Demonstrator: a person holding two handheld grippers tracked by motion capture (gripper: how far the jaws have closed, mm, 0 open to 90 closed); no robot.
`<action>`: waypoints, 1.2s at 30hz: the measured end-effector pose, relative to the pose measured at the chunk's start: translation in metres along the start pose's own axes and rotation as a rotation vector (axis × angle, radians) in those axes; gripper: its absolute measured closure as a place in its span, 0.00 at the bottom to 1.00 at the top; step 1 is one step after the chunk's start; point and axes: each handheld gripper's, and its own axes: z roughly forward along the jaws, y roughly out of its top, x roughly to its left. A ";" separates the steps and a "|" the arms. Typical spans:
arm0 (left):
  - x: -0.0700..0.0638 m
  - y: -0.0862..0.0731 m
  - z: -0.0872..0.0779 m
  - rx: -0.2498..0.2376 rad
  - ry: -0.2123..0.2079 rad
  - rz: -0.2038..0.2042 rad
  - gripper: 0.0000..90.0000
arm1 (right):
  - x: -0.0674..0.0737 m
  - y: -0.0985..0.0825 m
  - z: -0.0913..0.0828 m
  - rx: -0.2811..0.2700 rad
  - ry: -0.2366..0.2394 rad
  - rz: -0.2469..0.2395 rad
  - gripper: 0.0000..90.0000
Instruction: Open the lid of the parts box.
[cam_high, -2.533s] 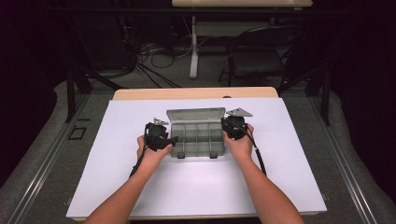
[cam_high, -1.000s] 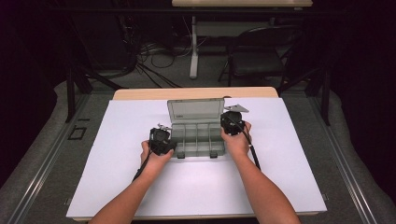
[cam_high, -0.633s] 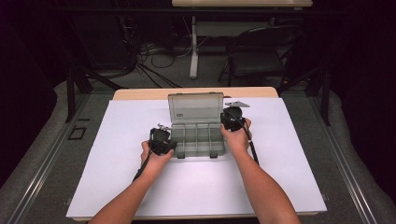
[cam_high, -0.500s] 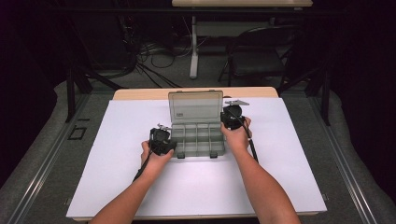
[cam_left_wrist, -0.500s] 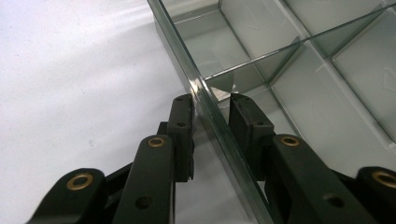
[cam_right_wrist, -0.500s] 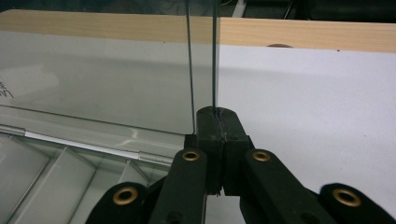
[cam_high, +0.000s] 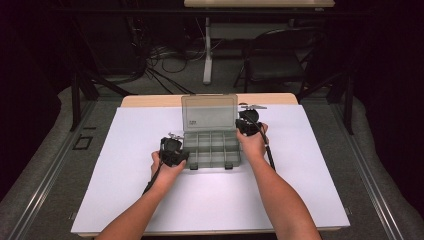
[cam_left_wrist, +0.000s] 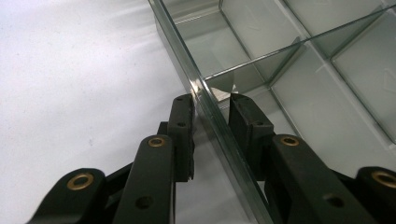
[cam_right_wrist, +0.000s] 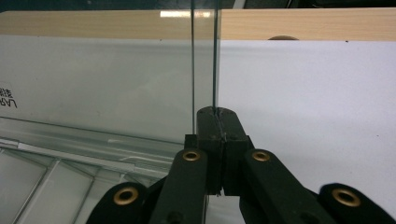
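A clear plastic compartment box (cam_high: 212, 150) sits mid-table with its lid (cam_high: 209, 112) standing upright at the far side. My left gripper (cam_high: 182, 157) is at the box's left side. In the left gripper view its jaws (cam_left_wrist: 211, 100) clamp the box's left wall (cam_left_wrist: 177, 42), one inside and one outside. My right gripper (cam_high: 243, 125) is at the lid's right edge. In the right gripper view the gripper (cam_right_wrist: 218, 112) is shut on that thin edge of the lid (cam_right_wrist: 93, 88). The compartments look empty.
The box rests on a white sheet (cam_high: 125, 165) covering a wooden table (cam_high: 150, 100). Beyond the far edge are a black chair (cam_high: 280, 65), cables on the floor and dark frame legs. Open white surface lies left, right and in front of the box.
The lid has swung up from nearly flat on the box to upright, carried by my right gripper moving away and up. My left gripper has stayed on the left wall.
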 end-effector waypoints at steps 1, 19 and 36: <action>0.000 0.000 0.000 0.001 0.002 -0.005 0.79 | 0.000 0.000 0.001 -0.001 -0.003 0.000 1.00; -0.001 -0.001 0.000 -0.002 0.004 -0.006 0.79 | -0.003 0.002 0.015 0.043 -0.003 0.040 1.00; 0.000 -0.001 0.000 -0.006 0.002 -0.007 0.79 | -0.004 -0.003 0.023 0.076 -0.019 0.044 1.00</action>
